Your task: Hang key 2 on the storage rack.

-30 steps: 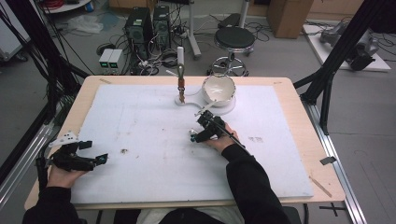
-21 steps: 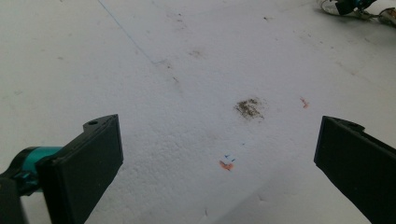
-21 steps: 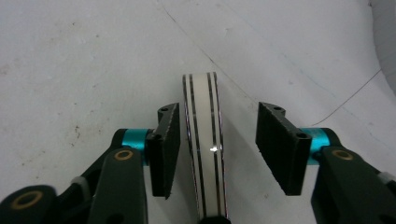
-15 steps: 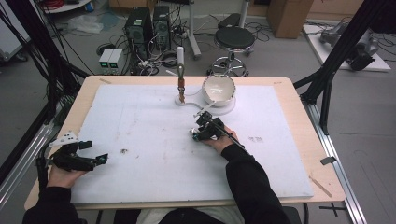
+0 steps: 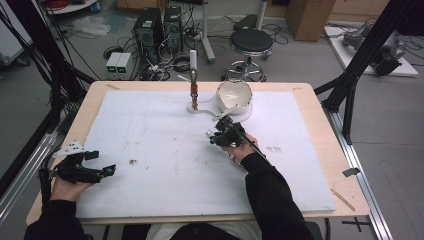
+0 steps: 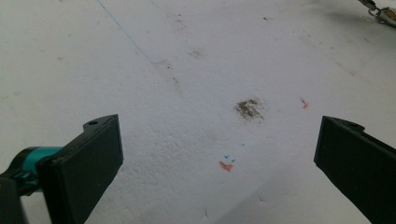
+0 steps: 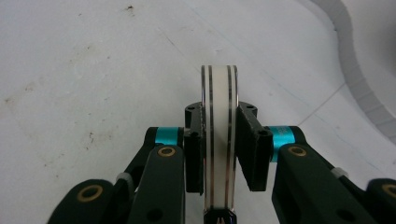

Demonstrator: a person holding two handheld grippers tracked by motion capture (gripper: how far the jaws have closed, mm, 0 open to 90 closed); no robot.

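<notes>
Black jaws of my left tool (image 6: 219, 158) stand wide apart with nothing between them, resting low at the near left of the white surface (image 5: 165, 150), beside a dark stain (image 6: 249, 108).

Farther in, near the middle, my right tool (image 7: 219, 140) has just been closing, and its pads now press from both sides on a narrow white striped piece (image 7: 219, 93), which stands on edge with its rounded end pointing away from me. Beyond it are the bowl (image 5: 234, 95) and an upright stand (image 5: 193, 85).

I think the grip is thin. The piece is smooth and held near one end, so a quick lift or a turn of the wrist may let it swing or slip out.

The right gripper view shows the pads on the stripes clearly. In the high view my hand covers this contact, but that view shows how near the bowl is.
</notes>
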